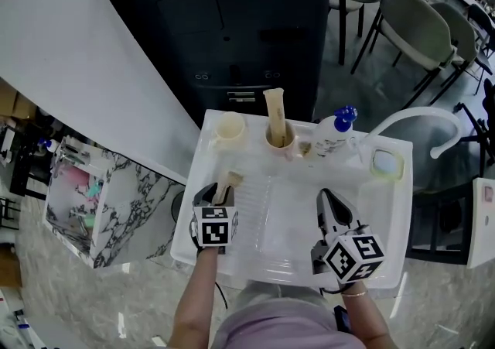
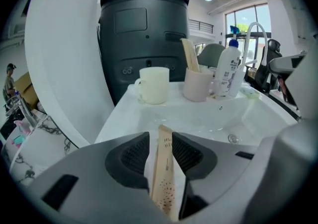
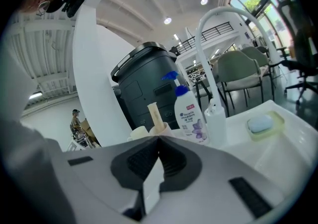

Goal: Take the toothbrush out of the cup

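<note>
Left gripper [image 2: 160, 137]: jaws standing apart, pads not pressing on tan paper-wrapped toothbrush [image 2: 162, 178] lying between them at lower centre, seemingly resting on white basin [image 2: 124, 113]. Toothbrush is clear of pale pink cup [image 2: 197, 85] at upper centre, which is holding second wrapped toothbrush [image 2: 189, 55]. Right gripper [image 3: 159, 141]: jaws meeting, empty. Best move is likely backing straight off, avoiding dragging wrapper.
</note>
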The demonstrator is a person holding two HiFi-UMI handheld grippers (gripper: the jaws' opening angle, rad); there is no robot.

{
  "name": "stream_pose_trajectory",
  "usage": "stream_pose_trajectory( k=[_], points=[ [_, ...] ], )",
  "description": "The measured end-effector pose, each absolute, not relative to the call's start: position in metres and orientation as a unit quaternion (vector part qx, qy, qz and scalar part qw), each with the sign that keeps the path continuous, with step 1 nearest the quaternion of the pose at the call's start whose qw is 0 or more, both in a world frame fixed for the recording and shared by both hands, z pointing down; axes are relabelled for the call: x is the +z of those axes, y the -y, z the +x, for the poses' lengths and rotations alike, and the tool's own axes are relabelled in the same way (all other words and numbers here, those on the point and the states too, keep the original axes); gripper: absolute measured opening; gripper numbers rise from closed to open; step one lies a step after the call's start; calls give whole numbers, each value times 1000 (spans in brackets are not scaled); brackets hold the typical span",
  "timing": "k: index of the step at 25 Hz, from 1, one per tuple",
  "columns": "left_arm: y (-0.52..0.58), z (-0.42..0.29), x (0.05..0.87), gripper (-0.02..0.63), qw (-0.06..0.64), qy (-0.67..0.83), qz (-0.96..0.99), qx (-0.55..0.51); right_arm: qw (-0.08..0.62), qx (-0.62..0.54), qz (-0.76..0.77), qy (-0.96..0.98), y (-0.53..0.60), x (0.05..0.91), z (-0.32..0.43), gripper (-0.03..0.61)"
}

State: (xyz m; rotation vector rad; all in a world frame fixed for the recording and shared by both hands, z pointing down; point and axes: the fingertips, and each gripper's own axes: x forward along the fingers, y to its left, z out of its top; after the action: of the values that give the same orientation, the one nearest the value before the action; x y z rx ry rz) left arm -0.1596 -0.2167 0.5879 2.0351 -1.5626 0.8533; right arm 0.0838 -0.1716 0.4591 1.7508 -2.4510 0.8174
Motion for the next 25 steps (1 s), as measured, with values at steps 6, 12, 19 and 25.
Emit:
stream_pose_trajectory(
  k=[6,12,19,25],
  points=[
    [226,-148,531,140,180,579,753,256,-4,249,561,790,166,444,91,5],
    [249,-108,474,144,154,567,790,175,-17,238,573,784,162,432,108,5],
    [288,-52,442,160,153,537,824,92,-25,235,593,769,159,429,130,5],
    [329,-30,439,178,161,539,824,69,-28,242,618,748,161,436,155,5]
  ],
)
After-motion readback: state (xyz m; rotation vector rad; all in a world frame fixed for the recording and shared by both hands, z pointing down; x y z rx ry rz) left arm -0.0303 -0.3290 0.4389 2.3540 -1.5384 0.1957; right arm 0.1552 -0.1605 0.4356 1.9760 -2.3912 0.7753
